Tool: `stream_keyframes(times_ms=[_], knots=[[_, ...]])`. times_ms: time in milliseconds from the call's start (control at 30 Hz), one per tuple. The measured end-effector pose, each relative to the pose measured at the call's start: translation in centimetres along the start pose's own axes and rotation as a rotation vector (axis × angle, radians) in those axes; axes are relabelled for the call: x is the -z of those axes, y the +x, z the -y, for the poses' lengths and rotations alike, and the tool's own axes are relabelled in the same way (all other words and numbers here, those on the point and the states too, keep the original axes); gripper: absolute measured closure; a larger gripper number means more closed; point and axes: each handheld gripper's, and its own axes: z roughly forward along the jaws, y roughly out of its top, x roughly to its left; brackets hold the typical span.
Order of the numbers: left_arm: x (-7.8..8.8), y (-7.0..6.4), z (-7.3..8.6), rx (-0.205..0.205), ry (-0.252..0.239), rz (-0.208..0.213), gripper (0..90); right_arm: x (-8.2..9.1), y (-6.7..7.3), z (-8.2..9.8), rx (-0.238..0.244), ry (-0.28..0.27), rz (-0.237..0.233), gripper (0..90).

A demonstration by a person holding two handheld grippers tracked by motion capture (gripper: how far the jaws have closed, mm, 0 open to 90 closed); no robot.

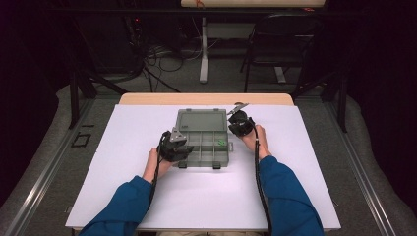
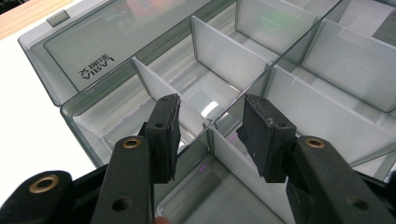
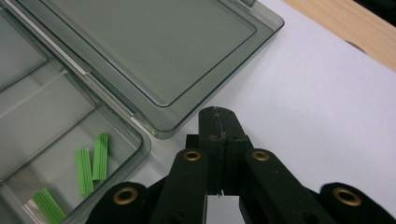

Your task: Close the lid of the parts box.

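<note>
Sorting underway: left tool (image 2: pixel 210 128) half-open, straddling a divider of the compartment box (image 1: pixel 203 142); right tool (image 3: pixel 219 140) shut, empty; next, fetch another green plug (image 3: pixel 99 156).

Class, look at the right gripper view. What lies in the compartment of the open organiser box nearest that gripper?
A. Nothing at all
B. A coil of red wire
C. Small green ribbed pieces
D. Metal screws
C: several small green ribbed pieces lie on the floor of the corner compartment of the organiser box, beside the right gripper, whose jaws are shut on nothing.
</note>
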Motion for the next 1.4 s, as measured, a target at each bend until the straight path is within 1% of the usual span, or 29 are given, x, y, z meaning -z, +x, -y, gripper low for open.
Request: stream_keyframes(times_ms=[100, 133, 200, 233, 267, 300, 367, 400, 433, 500, 533, 733, 833, 1000, 1100, 1133, 1167, 1233, 1400], knots=[[0.0, 0.0, 0.0, -0.001, 0.001, 0.001, 57.2, -0.4, 0.1, 0.0, 0.003, 0.016, -0.001, 90.0], [0.0, 0.0, 0.0, -0.002, 0.001, 0.002, 57.2, -0.5, 0.2, 0.1, -0.004, 0.018, -0.003, 90.0], [0.0, 0.0, 0.0, -0.001, 0.001, 0.003, 57.2, -0.7, 0.3, 0.0, 0.011, 0.028, 0.004, 90.0], [0.0, 0.0, 0.0, -0.001, 0.001, 0.004, 57.2, -0.8, 0.4, -0.1, -0.001, 0.036, 0.005, 90.0], [0.0, 0.1, 0.0, -0.002, 0.001, 0.004, 57.2, -0.8, 0.2, -0.1, 0.0, 0.041, -0.001, 90.0], [0.0, 0.1, 0.0, -0.001, 0.001, 0.005, 57.2, -0.9, 0.1, -0.1, -0.017, 0.039, -0.005, 90.0], [0.0, 0.1, 0.0, -0.001, 0.0, 0.006, 57.2, -1.1, 0.0, -0.3, -0.008, 0.044, -0.006, 90.0], [0.0, 0.1, 0.0, -0.001, 0.0, 0.006, 57.3, -1.1, 0.0, -0.3, -0.021, 0.05, -0.007, 90.0], [0.0, 0.1, 0.0, -0.001, 0.0, 0.006, 57.3, -1.3, -0.1, -0.3, -0.014, 0.052, -0.007, 90.0], [0.0, 0.1, 0.0, 0.002, -0.002, 0.009, 57.3, -1.4, -0.1, -0.3, -0.027, 0.066, -0.014, 90.0], [0.0, 0.1, 0.0, 0.003, -0.002, 0.011, 57.4, -1.4, -0.2, -0.3, -0.015, 0.063, -0.016, 90.0], [0.0, 0.2, 0.1, 0.005, -0.007, 0.02, 57.8, -1.6, -0.2, -0.4, -0.011, 0.059, -0.016, 90.0], [0.0, 0.3, 0.1, 0.002, -0.009, 0.024, 58.0, -1.6, -0.3, -0.4, -0.015, 0.057, -0.02, 90.0], [0.0, 0.3, 0.1, 0.0, -0.009, 0.027, 58.1, -1.6, -0.5, -0.3, -0.019, 0.039, -0.024, 90.0], [0.0, 0.3, 0.1, 0.001, -0.009, 0.028, 58.2, -1.7, -0.6, -0.2, -0.029, 0.03, -0.03, 90.0], [0.0, 0.4, 0.1, 0.001, -0.009, 0.029, 58.2, -1.7, -0.5, -0.2, -0.041, 0.029, -0.03, 90.0], [0.0, 0.4, 0.1, 0.002, -0.01, 0.03, 58.3, -1.7, -0.6, -0.2, -0.033, 0.028, -0.031, 90.0], [0.0, 0.4, 0.1, 0.002, -0.01, 0.03, 58.2, -1.8, -0.6, -0.2, -0.034, 0.015, -0.031, 90.0], [0.0, 0.4, 0.1, 0.001, -0.011, 0.031, 58.3, -1.8, -0.6, -0.2, -0.039, 0.005, -0.028, 90.0]])
